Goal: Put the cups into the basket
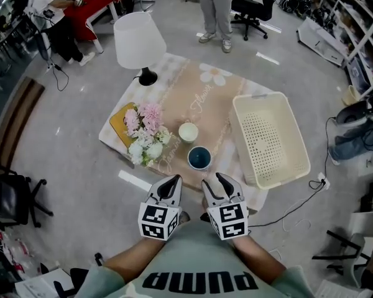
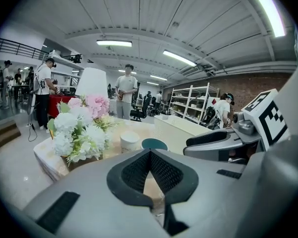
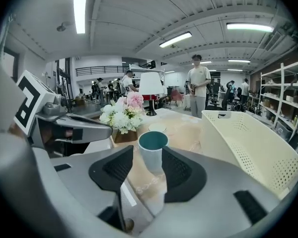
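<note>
Only right gripper view (jaws apart) frames teal cup (image 3: 153, 155).

Bright, even light from white ceiling tube lamps (image 3: 81, 9) above the low beige-clothed table (image 1: 217, 104); glare streaks on grey floor (image 1: 267, 58) beyond it; fisheye edges, dark corners.

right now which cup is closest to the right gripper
The teal-lined cup: it stands ahead of the open right gripper, while the cream cup sits farther back beside the flowers.
</note>
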